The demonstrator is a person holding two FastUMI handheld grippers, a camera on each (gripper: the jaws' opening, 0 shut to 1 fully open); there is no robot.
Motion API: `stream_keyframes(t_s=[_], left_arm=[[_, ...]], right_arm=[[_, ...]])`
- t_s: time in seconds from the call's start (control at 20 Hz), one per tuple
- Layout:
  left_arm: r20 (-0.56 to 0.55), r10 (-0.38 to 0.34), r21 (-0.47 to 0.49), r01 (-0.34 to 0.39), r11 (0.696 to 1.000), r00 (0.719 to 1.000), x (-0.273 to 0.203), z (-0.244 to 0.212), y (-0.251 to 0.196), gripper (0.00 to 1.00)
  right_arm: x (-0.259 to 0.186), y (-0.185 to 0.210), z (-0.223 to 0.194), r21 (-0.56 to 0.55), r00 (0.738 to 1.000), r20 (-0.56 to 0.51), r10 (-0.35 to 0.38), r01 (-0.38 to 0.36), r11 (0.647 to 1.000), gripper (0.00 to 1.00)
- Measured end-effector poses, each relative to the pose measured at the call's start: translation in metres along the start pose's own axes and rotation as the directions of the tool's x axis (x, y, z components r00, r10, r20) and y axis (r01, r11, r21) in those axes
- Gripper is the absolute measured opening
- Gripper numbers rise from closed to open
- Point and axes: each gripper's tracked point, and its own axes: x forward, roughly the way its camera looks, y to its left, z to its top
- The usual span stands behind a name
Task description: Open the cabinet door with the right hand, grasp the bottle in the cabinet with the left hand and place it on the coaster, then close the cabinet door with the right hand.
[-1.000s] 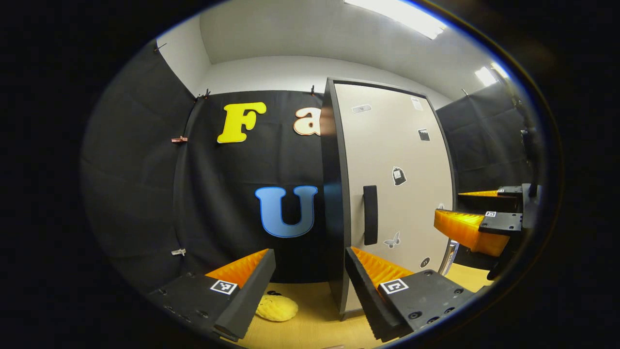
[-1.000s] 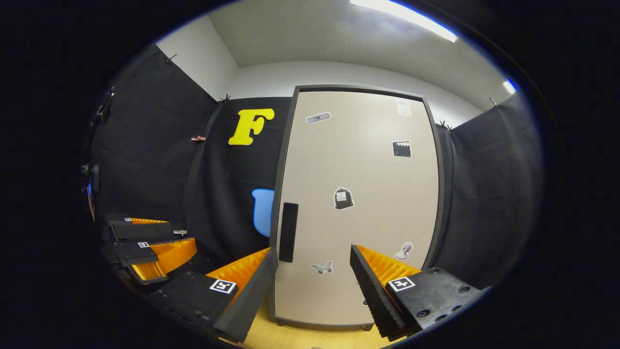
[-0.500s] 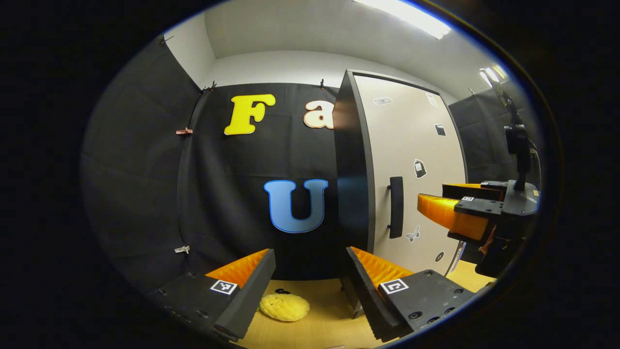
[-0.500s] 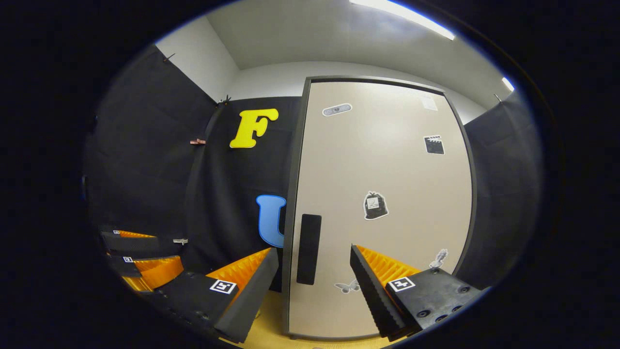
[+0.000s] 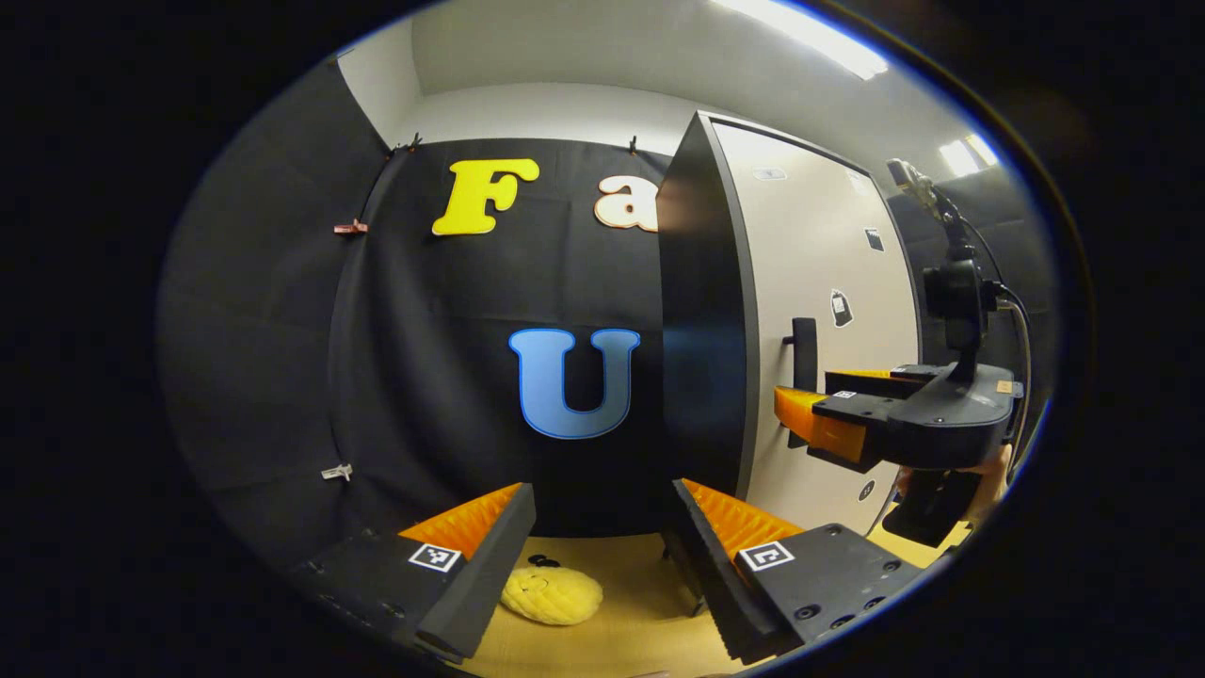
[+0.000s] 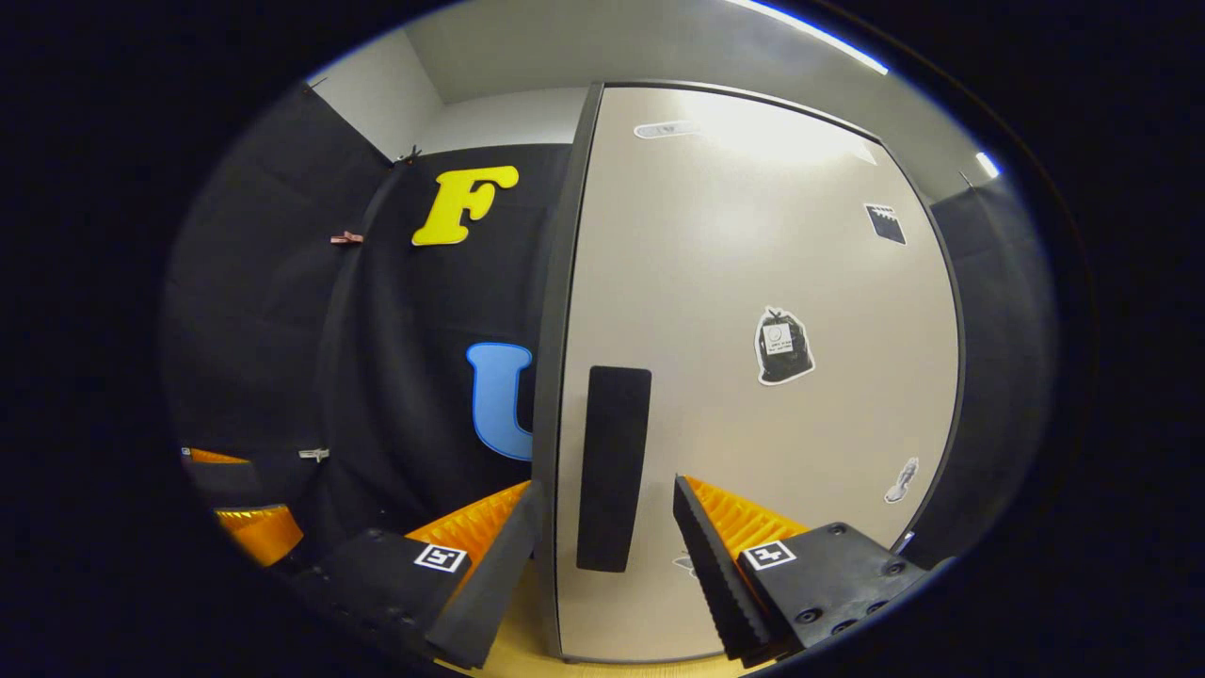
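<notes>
In the right gripper view the cabinet door point(image 6: 753, 377) takes up the centre and right of the frame, a pale panel in a dark frame, shut; its dark upright handle point(image 6: 614, 468) stands near the door's left edge, low in the picture; the right gripper point(image 6: 607, 556) has its fingers spread wide at the bottom centre, one on each side of the handle's lower end, and whether either finger touches the handle cannot be told; stickers point(image 6: 783, 346) dot the panel at mid right and upper right; the other gripper's fingers peek in at the lower left edge.

In the left gripper view the cabinet point(image 5: 706, 320) stands right of centre, its dark side wall facing the camera and the pale door point(image 5: 828, 282) slanting away to the right; the handle point(image 5: 803, 353) juts from the door at mid right; the right gripper point(image 5: 800, 424) reaches in from the right edge at mid height, its fingertips level with the handle and overlapping it in the picture, with a hand point(image 5: 979, 480) just showing behind its body; the left gripper point(image 5: 602, 556) sits at the bottom centre with fingers wide apart and nothing between them; below and between them, on the wooden counter point(image 5: 640, 612), lies a round yellow coaster point(image 5: 551, 595), just left of the cabinet's foot; the bottle is hidden behind the shut door.
</notes>
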Motion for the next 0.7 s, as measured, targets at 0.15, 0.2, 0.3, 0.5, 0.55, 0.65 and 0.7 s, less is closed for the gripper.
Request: stream_keyframes(t_s=[0.15, 0.2, 0.3, 0.5, 0.55, 0.65, 0.7], left_arm=[[-0.002, -0.004, 0.010, 0.004, 1.000, 1.000, 0.007, -0.004, 0.005, 0.92], [-0.004, -0.001, 0.014, 0.001, 1.000, 1.000, 0.009, -0.005, 0.006, 0.92], [-0.004, 0.000, 0.020, 0.000, 1.000, 1.000, 0.014, -0.006, 0.007, 0.92], [-0.002, -0.004, 0.025, 0.005, 1.000, 1.000, 0.020, -0.007, 0.008, 0.92], [-0.003, -0.002, 0.019, 0.002, 1.000, 1.000, 0.020, -0.008, 0.009, 0.92], [-0.005, 0.003, 0.007, -0.003, 1.000, 1.000, 0.021, -0.011, 0.011, 0.92], [-0.007, 0.006, 0.004, -0.006, 1.000, 1.000, 0.021, -0.013, 0.011, 0.92]], right_arm=[[0.012, -0.004, -0.007, -0.004, 1.000, -0.011, -0.016, 0.016, 1.000, 0.71], [0.013, -0.003, -0.009, -0.005, 1.000, -0.018, -0.019, 0.018, 1.000, 0.69], [0.017, 0.004, -0.012, 0.004, 1.000, -0.022, -0.011, 0.012, 1.000, 0.62], [0.021, 0.004, -0.012, -0.015, 0.998, -0.005, -0.058, 0.058, 0.998, 0.45], [0.018, 0.004, -0.009, -0.003, 0.998, 0.002, -0.070, 0.070, 0.998, 0.45], [0.020, 0.000, -0.009, -0.009, 0.996, 0.005, -0.094, 0.094, 0.995, 0.40], [0.015, 0.002, -0.008, 0.003, 0.995, 0.006, -0.095, 0.095, 0.995, 0.34]])
